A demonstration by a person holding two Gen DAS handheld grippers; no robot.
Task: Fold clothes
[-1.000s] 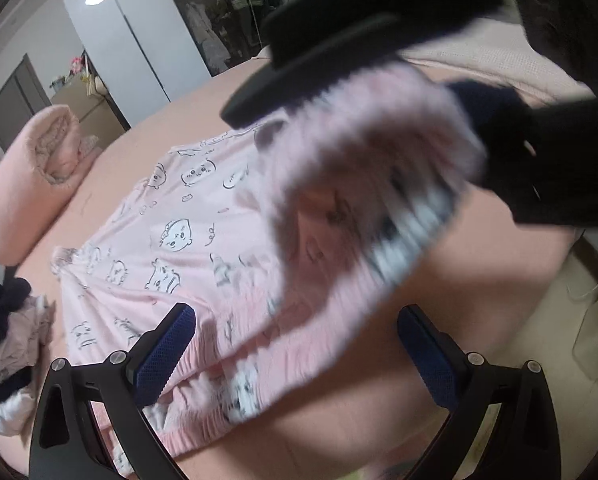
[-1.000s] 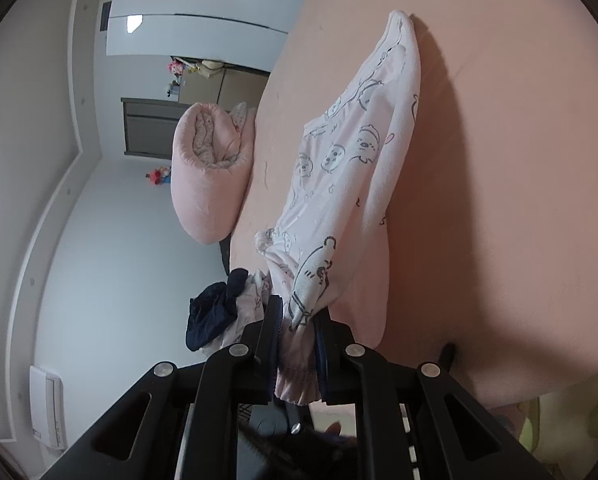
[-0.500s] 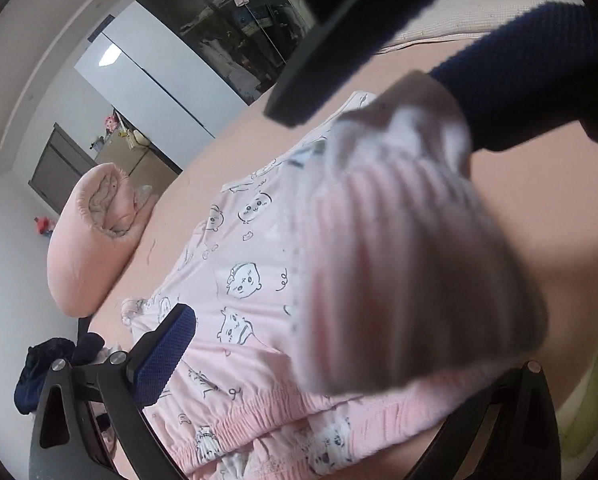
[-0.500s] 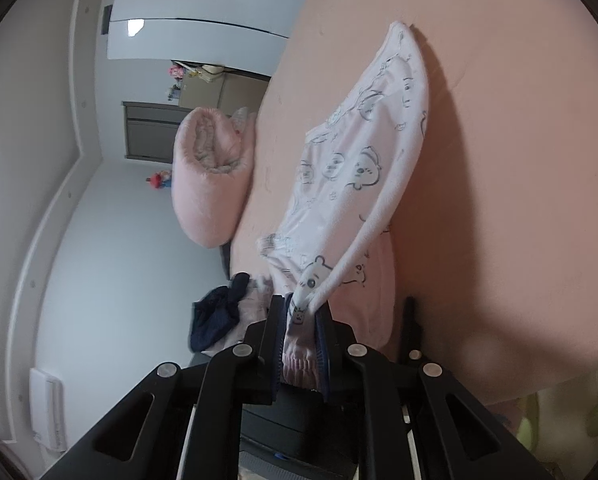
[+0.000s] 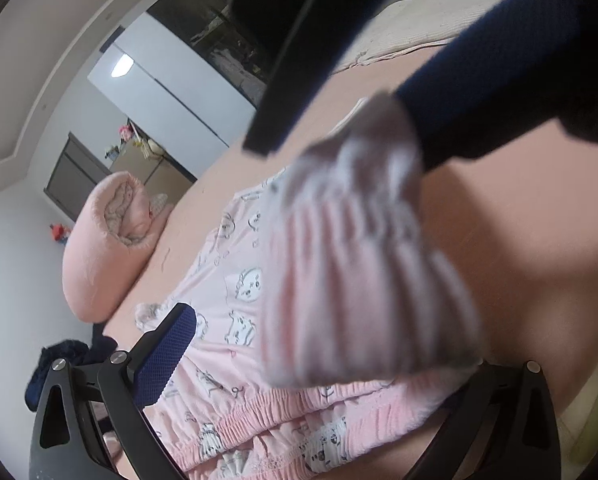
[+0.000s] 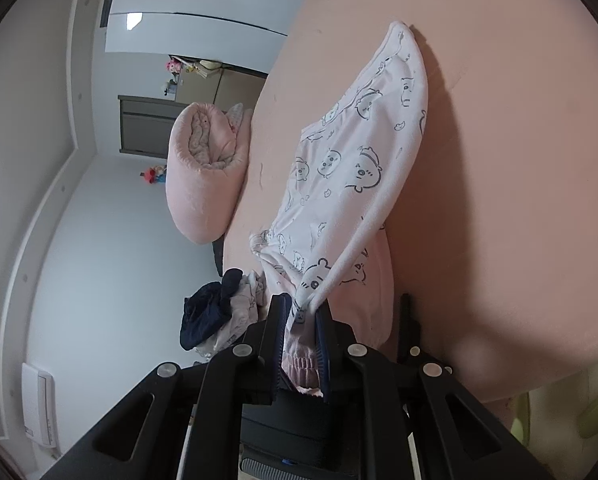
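Pink pyjama trousers [image 5: 243, 280] with a cartoon print lie on the pink bed [image 5: 519, 240], their gathered waistband [image 5: 283, 416] nearest me. My left gripper [image 5: 331, 344] hovers open over the waistband; its blue left pad [image 5: 167, 352] shows, while the right finger is mostly behind cloth. In the right wrist view my right gripper [image 6: 303, 320] is shut on the ribbed cuff of one trouser leg [image 6: 363, 168], which is lifted off the bed and folded back toward the waistband. That cuff [image 5: 363, 272] hangs blurred in front of the left wrist camera.
A rolled pink blanket [image 6: 203, 176] lies at the bed's far left. A heap of dark blue and pale clothes [image 6: 219, 312] sits beside the bed's near edge. White wardrobe doors [image 6: 203, 28] stand behind. Bare bed surface [image 6: 519, 160] stretches to the right.
My right gripper has carried the cuff closer to the waistband and my left gripper. The left wrist view has tilted up and the cuff now covers its right finger.
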